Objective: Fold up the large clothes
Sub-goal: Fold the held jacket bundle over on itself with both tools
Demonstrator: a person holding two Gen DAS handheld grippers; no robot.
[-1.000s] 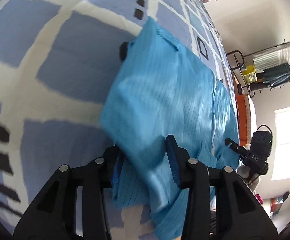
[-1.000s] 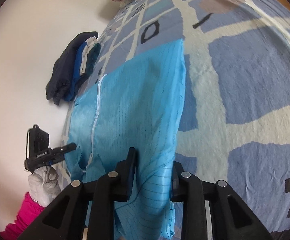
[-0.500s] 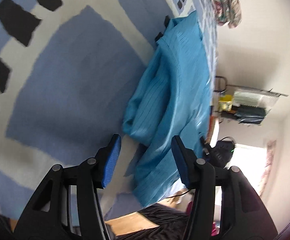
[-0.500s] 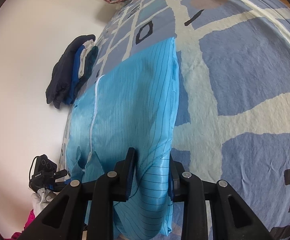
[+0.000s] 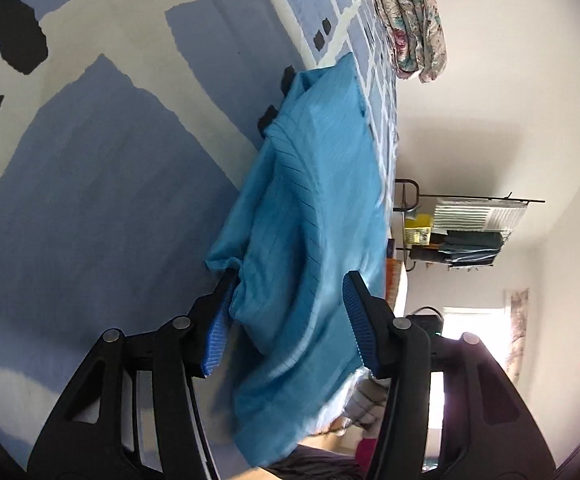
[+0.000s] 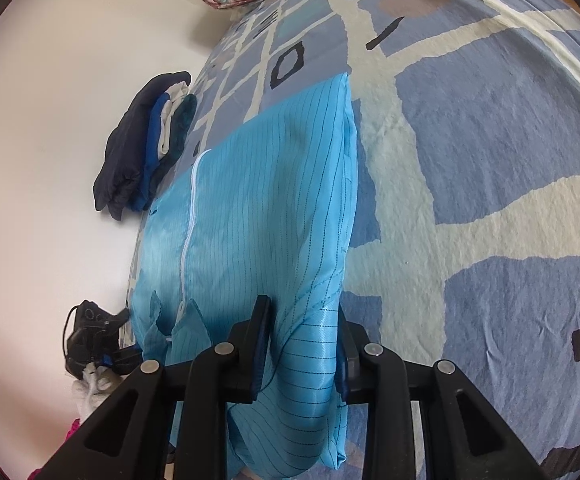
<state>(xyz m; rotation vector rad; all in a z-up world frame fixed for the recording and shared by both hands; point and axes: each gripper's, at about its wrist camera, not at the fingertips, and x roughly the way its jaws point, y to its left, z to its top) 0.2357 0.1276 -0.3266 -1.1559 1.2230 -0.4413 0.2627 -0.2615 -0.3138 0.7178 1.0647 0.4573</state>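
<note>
A bright blue pinstriped garment (image 5: 314, 200) with a white zip lies on the patterned bed cover (image 5: 90, 200). One side is folded over its body. My left gripper (image 5: 290, 280) is open at the garment's near end. The cloth shows between its blue pads (image 5: 216, 336), loose, and they do not press it. In the right wrist view the same garment (image 6: 258, 200) stretches away from me. My right gripper (image 6: 302, 308) is shut on a bunched corner of it, and the cloth hangs below the fingers.
A folded floral quilt (image 5: 410, 20) lies at the far end of the bed. A pile of dark folded clothes (image 6: 146, 148) sits against the wall by the garment. A wire rack (image 5: 466, 232) stands beyond the bed's edge. Bare bed cover (image 6: 490, 140) spreads to the right.
My left gripper let go of the garment's fold, opened wider and rolled, so its view tilted. The fold now lies on the garment. My right gripper kept its hold and stayed put.
</note>
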